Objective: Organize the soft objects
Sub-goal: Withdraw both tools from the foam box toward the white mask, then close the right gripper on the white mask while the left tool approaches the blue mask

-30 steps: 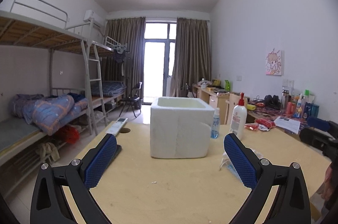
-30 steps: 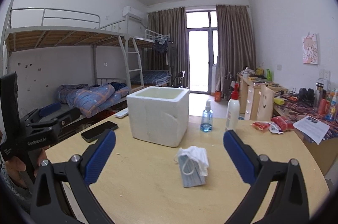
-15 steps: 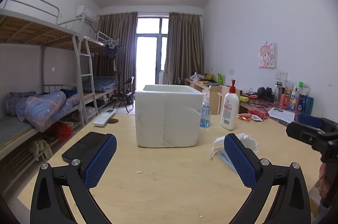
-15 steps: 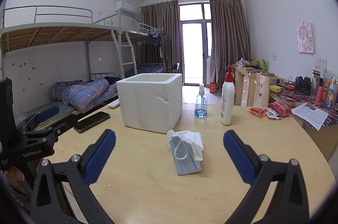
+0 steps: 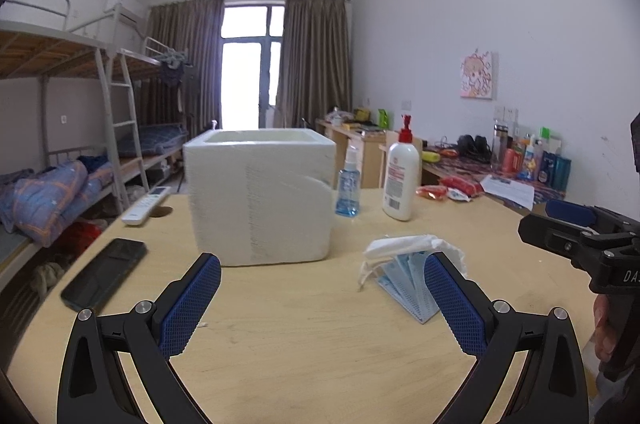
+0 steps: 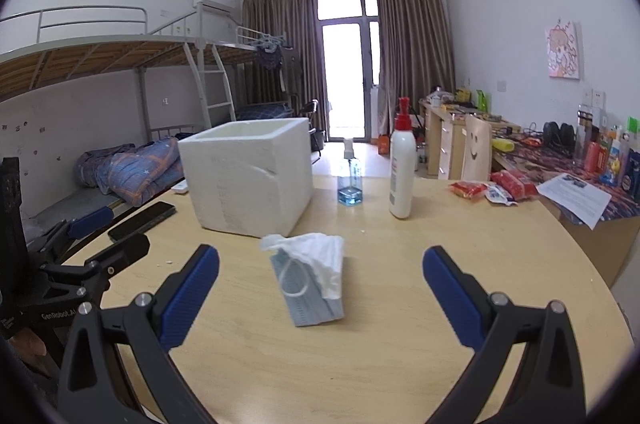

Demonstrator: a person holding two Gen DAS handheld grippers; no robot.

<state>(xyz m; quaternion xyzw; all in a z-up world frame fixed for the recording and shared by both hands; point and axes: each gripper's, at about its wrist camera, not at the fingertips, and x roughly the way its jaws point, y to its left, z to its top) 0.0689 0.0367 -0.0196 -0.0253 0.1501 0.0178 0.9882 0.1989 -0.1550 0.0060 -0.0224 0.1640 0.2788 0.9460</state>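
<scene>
A stack of blue face masks with a white mask on top [image 6: 310, 276] lies on the round wooden table [image 6: 360, 364], just ahead of my right gripper [image 6: 320, 294], which is open and empty. The masks also show in the left wrist view [image 5: 404, 268], by the right finger of my left gripper [image 5: 322, 298], which is open and empty. A white foam box [image 5: 260, 195] with an open top stands behind the masks; it also shows in the right wrist view [image 6: 248, 175].
A blue spray bottle [image 6: 350, 179] and a white pump bottle [image 6: 401, 167] stand behind the masks. A black phone [image 5: 104, 274] and a white remote [image 5: 146, 209] lie left of the box. Red snack packets [image 6: 492, 185] lie at the far right. Bunk beds stand to the left.
Both grippers have come lower and closer to the table. The masks and foam box look larger and nearer in both views. Both grippers stay open.
</scene>
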